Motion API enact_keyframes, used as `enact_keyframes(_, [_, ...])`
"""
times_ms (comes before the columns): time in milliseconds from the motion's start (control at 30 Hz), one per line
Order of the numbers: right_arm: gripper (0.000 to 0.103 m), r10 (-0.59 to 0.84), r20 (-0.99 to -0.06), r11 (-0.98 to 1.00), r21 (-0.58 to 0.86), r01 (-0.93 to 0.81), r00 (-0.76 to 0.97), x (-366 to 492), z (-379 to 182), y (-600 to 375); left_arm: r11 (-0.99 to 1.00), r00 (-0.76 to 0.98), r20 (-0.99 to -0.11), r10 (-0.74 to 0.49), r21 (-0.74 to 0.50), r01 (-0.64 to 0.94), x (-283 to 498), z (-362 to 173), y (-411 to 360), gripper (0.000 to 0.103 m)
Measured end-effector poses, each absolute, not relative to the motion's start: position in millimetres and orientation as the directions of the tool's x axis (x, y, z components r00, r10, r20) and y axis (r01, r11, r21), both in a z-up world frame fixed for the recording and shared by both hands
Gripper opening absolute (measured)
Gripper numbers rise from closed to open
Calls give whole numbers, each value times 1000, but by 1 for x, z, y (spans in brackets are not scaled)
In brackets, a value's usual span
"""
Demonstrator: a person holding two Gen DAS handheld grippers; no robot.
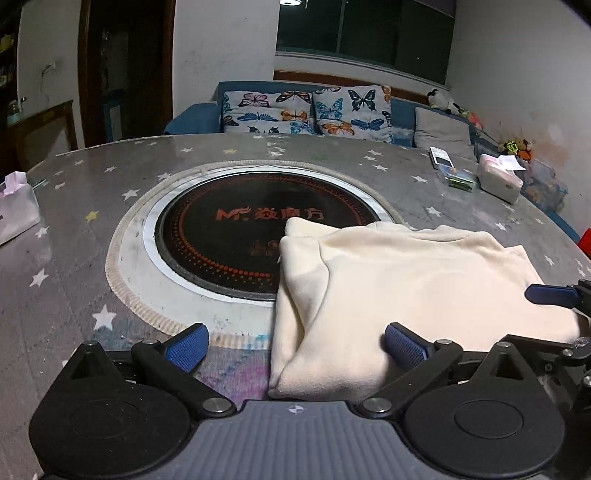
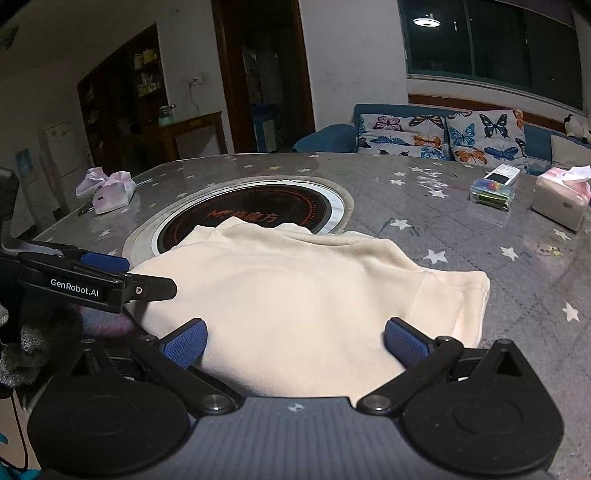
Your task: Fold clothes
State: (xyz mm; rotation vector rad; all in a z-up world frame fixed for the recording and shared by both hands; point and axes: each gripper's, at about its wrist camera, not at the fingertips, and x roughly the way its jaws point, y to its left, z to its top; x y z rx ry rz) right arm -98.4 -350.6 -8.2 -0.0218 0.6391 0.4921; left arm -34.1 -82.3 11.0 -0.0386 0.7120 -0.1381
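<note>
Lying folded, soft cream fleece garment (image 2: pixel 295 288), seemingly rectangular

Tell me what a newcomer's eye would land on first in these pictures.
The cream garment lies folded at the near edge of the star-patterned table, partly covering the round black cooktop at the table's centre. Both tools, left and right, hover open at its near edge.

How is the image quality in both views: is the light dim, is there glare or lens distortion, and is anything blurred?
Left wrist view: dim indoor light, strong fisheye bending of the table edge, dark corners, and the ceiling lamp reflected in the window; the cream garment looks sharp. Right wrist view: the same curved distortion, a lamp reflection in the window, and faint glare on the table's glossy top.
</note>
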Motion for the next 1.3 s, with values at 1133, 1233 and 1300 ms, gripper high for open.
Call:
enact_keyframes(1133, [103,637,-587,720,219,-659,500,-135,21,-350,986,756,-636,-155,-49,161,-57,35,-96,102])
enact_keyframes(1233, [103,647,-600,706,237,-667,472,-134,13,-344,986,751,-643,-150,-38,164,-54,32,-98,102])
enact_keyframes(1300, [103,642,-615,709,248,-660,458,-132,5,-343,986,744,-653,-141,-29,161,-52,27,-98,102])
